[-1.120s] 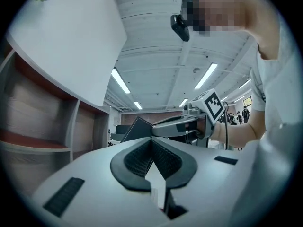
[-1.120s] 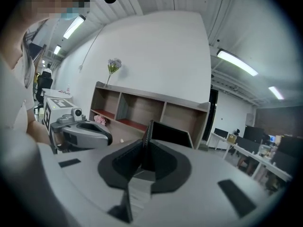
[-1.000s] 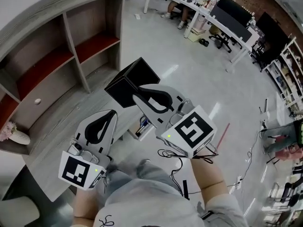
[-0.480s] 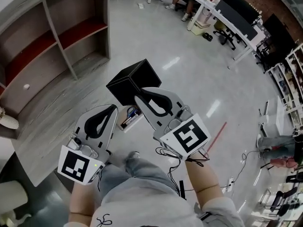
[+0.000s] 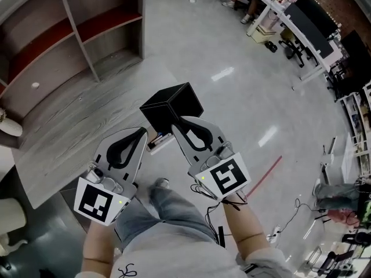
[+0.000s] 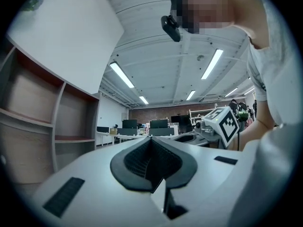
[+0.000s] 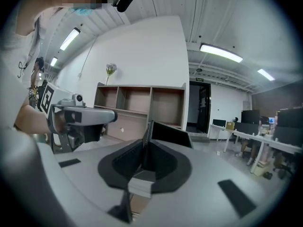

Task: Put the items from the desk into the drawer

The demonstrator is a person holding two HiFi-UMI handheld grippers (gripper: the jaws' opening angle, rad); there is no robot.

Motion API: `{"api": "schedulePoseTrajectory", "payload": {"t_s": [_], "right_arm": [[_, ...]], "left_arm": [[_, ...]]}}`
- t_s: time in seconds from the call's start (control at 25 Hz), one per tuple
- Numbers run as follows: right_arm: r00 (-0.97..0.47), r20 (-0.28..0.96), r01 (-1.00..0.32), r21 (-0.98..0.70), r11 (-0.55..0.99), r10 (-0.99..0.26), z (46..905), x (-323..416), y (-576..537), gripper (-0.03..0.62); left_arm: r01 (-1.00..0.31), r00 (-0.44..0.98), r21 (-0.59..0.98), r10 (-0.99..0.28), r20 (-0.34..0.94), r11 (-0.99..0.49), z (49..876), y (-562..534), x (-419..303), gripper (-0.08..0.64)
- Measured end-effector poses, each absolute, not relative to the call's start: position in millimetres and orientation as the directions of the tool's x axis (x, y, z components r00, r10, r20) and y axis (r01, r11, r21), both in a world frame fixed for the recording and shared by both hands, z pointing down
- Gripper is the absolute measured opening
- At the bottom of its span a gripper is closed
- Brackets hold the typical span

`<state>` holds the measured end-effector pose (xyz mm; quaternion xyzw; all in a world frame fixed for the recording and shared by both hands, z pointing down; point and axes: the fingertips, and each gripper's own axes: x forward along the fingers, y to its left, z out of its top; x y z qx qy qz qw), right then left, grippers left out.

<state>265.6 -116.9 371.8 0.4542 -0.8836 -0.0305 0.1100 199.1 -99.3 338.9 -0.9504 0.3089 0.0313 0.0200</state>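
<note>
holds a black box [image 5: 171, 102] in the right gripper [image 5: 173, 120], jaws pinched on one thin wall of it; in the right gripper view, shows that wall standing upright between the dark pads, with the rest of the box reaching out ahead and to the right. has the box up in the air, one corner turned toward the body, and in the head view places it across the line where the grey wood-grain desk [image 5: 64, 129] meets the glossy floor [image 5: 232, 103]; cannot tell from that view how high above either it hangs. sets the left gripper [image 5: 141, 132] just beside the right one, on its left and a little nearer the body, jaws pressed together with nothing between them, confirmed in the left gripper view. points both grippers away from the body, about level. beyond the desk, shows a shelf unit [image 5: 87, 25] with red-lined compartments, and in the right gripper view a flower stem standing on top of it. farther off, at the upper right of the head view, shows rows of office desks [image 5: 290, 22] with dark monitors. below the grippers, shows a leg in blue jeans [image 5: 174, 210].
</note>
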Motion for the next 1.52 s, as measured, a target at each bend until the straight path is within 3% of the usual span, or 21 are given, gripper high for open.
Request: {"api": "schedulePoseTrajectory", "payload": {"t_s": [0.84, 1.52], "right_arm": [[-0.495, 0.266, -0.836, 0.112, 0.537, -0.827, 464, 276, -87, 0.057], [-0.455, 0.418, -0.839, 0.094, 0.536, -0.786, 596, 269, -118, 0.058]], "left_arm": [[-0.621, 0.783, -0.012, -0.621, -0.026, -0.783, 361, -53, 177, 0.011], [-0.630, 0.777, -0.009, -0.629, -0.014, -0.777, 393, -41, 191, 0.011]]}}
